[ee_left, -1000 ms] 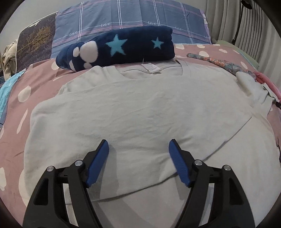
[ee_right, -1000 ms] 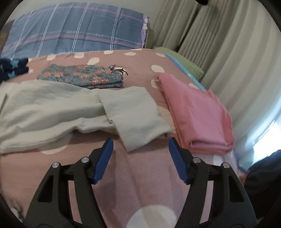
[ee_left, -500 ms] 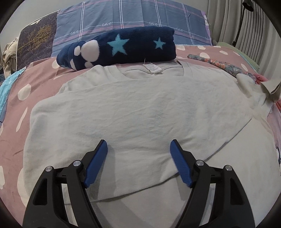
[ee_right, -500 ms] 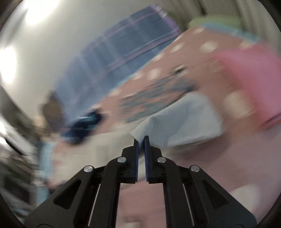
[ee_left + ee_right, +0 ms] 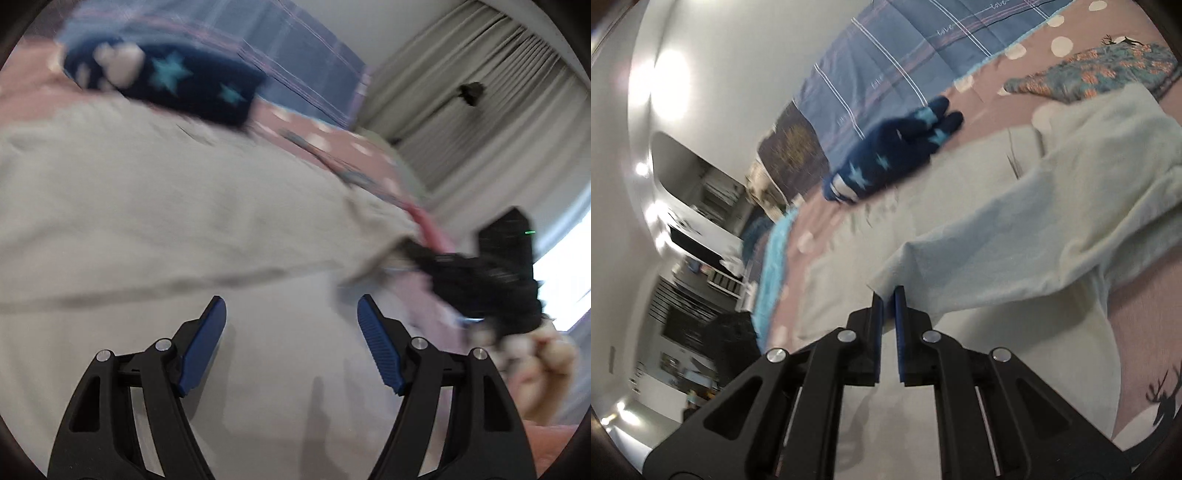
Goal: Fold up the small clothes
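**A:** ok so where's the shirt? Left wrist cam is pretty smeared.

**B:** The pale grey shirt (image 5: 155,206) is spread flat on the pink polka-dot bed (image 5: 354,147) and fills most of the left view. The left tongs (image 5: 291,310) sit at 6 o'clock over it with the blue pads wide apart and nothing between them.

**A:** And the right one?

**B:** The left cam is the only view showing the right tongs (image 5: 402,251) from outside, a black blur at 3 o'clock. The person's hand (image 5: 546,354) is wrapped round the handle lower down, around 4 o'clock. The tips meet the shirt's edge there, and cloth is pulled up toward them.

**A:** Can you see the grip itself?

**B:** Only from the right wrist cam. There the right tongs (image 5: 888,295) are closed almost fully, pads nearly touching, pinching the corner of the sleeve (image 5: 1015,229). The sleeve is lifted off the bed and drapes away toward 2 o'clock.

**A:** Anything else the right cam gets?

**B:** Sharper background. The navy star blanket (image 5: 897,151) at 11 o'clock, the blue plaid pillow (image 5: 916,62) behind it, and a floral folded garment (image 5: 1100,70) up at 1 o'clock just past the sleeve. The left cam does show the blanket (image 5: 166,77) at 11 o'clock and the curtains (image 5: 480,96) at 1 o'clock, all blurry.
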{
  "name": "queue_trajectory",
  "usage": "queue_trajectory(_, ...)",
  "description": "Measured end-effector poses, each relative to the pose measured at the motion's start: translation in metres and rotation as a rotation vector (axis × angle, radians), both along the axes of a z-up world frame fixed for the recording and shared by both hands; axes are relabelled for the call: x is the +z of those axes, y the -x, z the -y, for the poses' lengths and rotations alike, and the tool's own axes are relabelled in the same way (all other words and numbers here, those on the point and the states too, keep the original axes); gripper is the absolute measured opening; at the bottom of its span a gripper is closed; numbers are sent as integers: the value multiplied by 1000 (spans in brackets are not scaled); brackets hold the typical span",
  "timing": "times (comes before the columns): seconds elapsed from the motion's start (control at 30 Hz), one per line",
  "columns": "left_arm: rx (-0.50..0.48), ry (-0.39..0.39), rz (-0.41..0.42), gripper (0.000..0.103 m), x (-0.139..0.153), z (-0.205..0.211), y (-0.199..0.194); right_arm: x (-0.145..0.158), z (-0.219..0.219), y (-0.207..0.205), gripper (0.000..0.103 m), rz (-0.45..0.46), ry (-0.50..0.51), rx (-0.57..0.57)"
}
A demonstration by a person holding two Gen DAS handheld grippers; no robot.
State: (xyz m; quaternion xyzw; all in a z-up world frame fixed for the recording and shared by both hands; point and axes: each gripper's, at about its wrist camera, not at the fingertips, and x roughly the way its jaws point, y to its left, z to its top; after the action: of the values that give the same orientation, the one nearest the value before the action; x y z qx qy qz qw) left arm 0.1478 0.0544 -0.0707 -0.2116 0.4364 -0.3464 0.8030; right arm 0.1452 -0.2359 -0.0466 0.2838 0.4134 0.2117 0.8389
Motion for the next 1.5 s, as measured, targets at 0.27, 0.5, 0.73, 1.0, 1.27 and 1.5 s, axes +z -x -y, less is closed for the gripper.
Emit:
queue_trajectory(0.27, -144, 89, -146, 75, -17, 75, -3, -3, -10, 63, 6, 136, 499, 0)
queue_trajectory(0.5, -189, 67, -179, 75, -18, 114, -8, -37, 15, 91, 6, 49, 541, 22)
queue_trajectory(0.73, -125, 11, -200, 0, -27, 140, -31, -43, 23, 98, 10, 50, 485, 10)
queue_trajectory(1.0, -27, 0, 141, 0, 70, 102, -24, -32, 34, 101, 22, 69, 474, -25)
queue_trajectory(1.27, 196, -297, 293, 0, 122, 0, -45, -27, 39, 99, 33, 72, 481, -32)
queue_trajectory(1.5, 313, -453, 223, 0, 129, -74, -81, -17, 22, 89, 42, 108, 505, -12)
